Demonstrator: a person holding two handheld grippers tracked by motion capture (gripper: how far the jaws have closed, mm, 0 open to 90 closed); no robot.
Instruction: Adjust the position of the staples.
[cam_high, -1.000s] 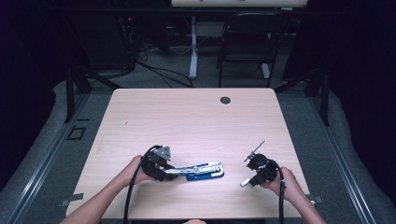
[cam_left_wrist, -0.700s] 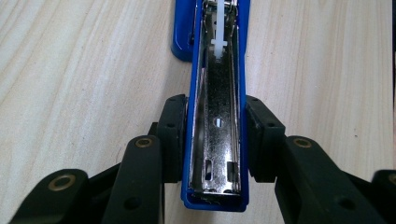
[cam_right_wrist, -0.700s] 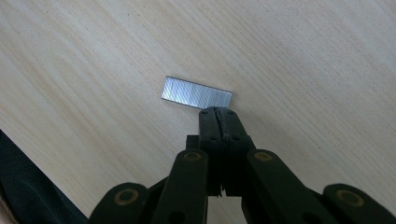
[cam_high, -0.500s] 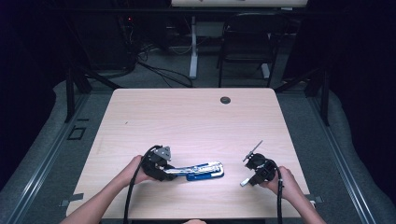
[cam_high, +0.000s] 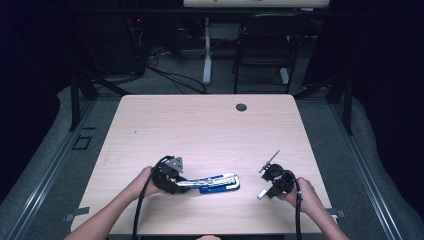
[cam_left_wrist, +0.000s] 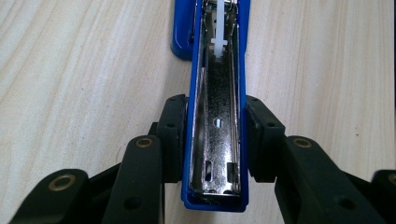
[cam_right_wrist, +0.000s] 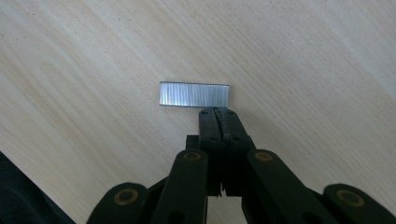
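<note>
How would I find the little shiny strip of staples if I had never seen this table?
Start at the wooden table and go to its near right corner, where the right tongs are shut, with nothing between them. Just past their tips lies the strip of staples, flat on the wood. It is small, silver and finely ribbed, unlike the long blue stapler.

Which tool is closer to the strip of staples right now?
Right. The right tool, shut, has its tips at the staple strip. The left tool grips the blue stapler, apart from the strip.
</note>
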